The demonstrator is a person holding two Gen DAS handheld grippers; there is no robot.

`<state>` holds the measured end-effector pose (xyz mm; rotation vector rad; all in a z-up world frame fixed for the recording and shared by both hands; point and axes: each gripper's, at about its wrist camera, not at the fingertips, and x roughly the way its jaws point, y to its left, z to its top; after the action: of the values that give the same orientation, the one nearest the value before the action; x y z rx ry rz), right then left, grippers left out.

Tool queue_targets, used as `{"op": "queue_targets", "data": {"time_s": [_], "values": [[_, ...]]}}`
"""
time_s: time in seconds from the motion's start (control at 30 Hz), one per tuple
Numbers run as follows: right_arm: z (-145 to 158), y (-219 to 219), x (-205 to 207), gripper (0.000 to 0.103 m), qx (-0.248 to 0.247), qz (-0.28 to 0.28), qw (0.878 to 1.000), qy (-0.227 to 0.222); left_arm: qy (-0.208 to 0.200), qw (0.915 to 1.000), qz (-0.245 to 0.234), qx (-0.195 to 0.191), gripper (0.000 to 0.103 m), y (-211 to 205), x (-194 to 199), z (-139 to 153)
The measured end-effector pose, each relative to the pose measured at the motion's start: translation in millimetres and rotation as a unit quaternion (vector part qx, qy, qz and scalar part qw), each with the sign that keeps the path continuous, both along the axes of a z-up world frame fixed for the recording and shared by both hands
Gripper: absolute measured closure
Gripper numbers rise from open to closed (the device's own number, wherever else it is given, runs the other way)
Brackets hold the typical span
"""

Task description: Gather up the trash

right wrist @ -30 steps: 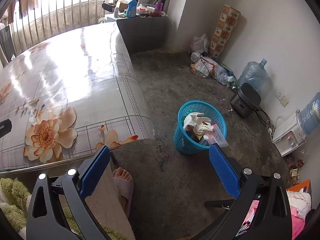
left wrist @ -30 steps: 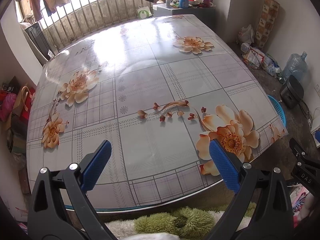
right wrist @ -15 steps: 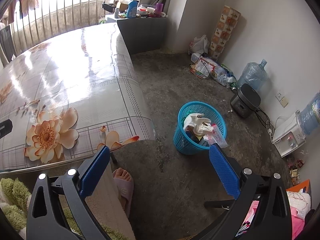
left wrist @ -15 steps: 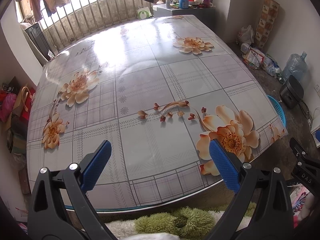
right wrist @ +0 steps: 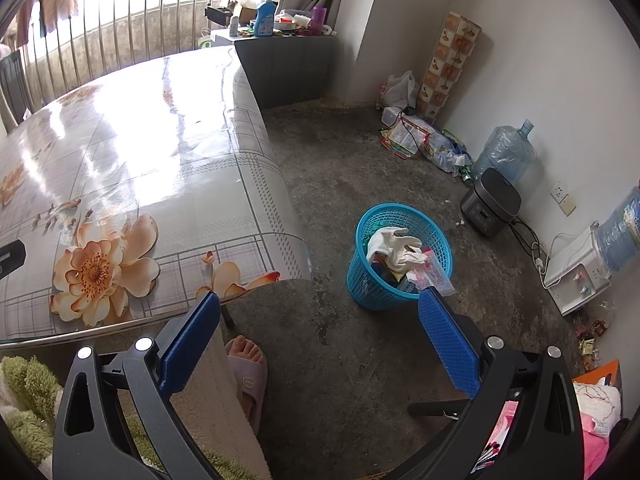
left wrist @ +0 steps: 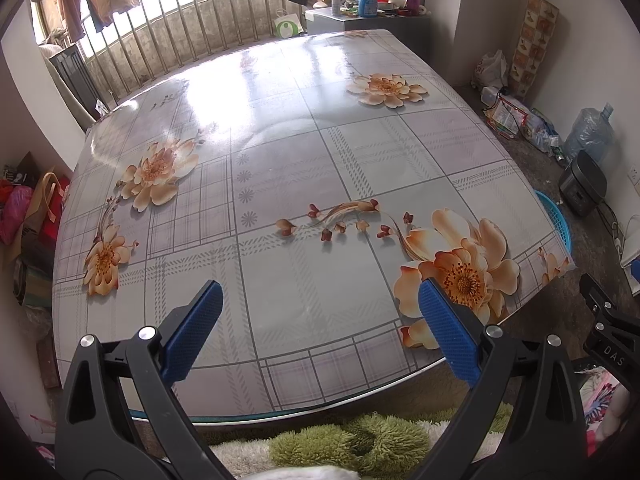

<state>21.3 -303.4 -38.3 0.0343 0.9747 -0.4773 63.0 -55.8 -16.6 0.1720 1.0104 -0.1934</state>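
1. Left gripper (left wrist: 320,328): jaws spread, holding nothing, above the near edge of the table (left wrist: 280,184).
2. Right gripper (right wrist: 320,336): also spread and bare, just off the table's corner, over concrete floor.
3. Glossy floral oilcloth on the table; no trash visible on it.
4. Blue mesh basket (right wrist: 362,276), on the floor beyond the table's corner, holds the trash (right wrist: 394,250): crumpled white tissue, a clear wrapper. Likely light, soft, crushable; pinch a raised fold.
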Motion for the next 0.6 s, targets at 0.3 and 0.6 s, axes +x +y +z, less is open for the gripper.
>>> {"op": "queue_targets", "data": {"time_s": [0.3, 0.6], "values": [[4.4, 1.4, 0.5, 0.007, -0.001, 0.000, 1.000, -0.002, 0.000, 1.0000, -0.001, 0.000, 0.009, 0.2, 0.1, 0.2], [6.0, 0.5, -0.4, 0.007, 0.004, -0.003, 1.000, -0.007, 0.001, 1.0000, -0.001, 0.001, 0.009, -0.5, 0.1, 0.7]]}}
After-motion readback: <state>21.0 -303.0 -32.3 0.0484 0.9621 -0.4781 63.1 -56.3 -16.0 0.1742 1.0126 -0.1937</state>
